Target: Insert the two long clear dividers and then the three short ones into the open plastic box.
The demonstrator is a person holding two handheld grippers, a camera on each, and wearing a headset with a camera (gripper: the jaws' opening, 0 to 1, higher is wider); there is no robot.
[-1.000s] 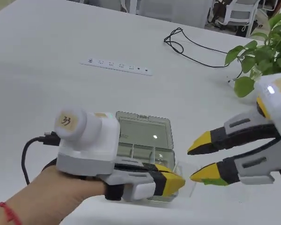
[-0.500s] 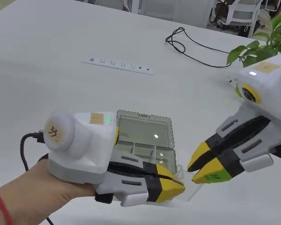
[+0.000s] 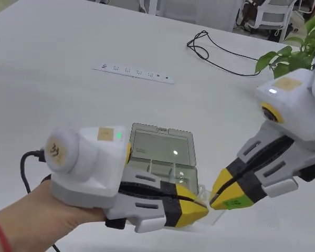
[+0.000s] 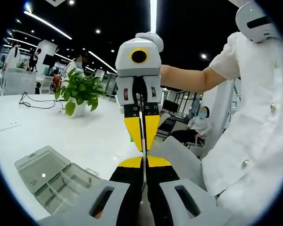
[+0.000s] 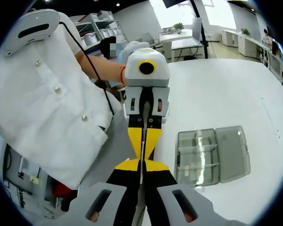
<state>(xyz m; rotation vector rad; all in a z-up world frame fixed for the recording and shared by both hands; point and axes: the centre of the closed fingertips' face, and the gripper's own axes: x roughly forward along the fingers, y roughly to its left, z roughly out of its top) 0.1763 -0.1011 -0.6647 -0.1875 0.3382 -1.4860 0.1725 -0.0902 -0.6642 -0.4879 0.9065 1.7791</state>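
The open clear plastic box (image 3: 158, 157) lies on the white table, lid flat behind the tray; clear walls stand inside the tray. The box also appears in the left gripper view (image 4: 56, 176) and the right gripper view (image 5: 212, 153). Just right of the box, my left gripper (image 3: 199, 206) and right gripper (image 3: 216, 198) meet tip to tip. Both are shut on one thin clear divider (image 3: 209, 210), held a little above the table. In the left gripper view my own left gripper (image 4: 142, 163) faces the right gripper (image 4: 142, 141). The divider (image 5: 142, 141) shows edge-on there.
A white power strip (image 3: 134, 73) lies across the table behind the box. A black cable (image 3: 215, 52) loops at the back right beside a green potted plant (image 3: 294, 58). A person's white shirt (image 4: 245, 117) is close behind the grippers.
The right gripper has come down and left to the left gripper's tips, and its jaws have gone from open to shut on the divider. The left gripper has barely moved.
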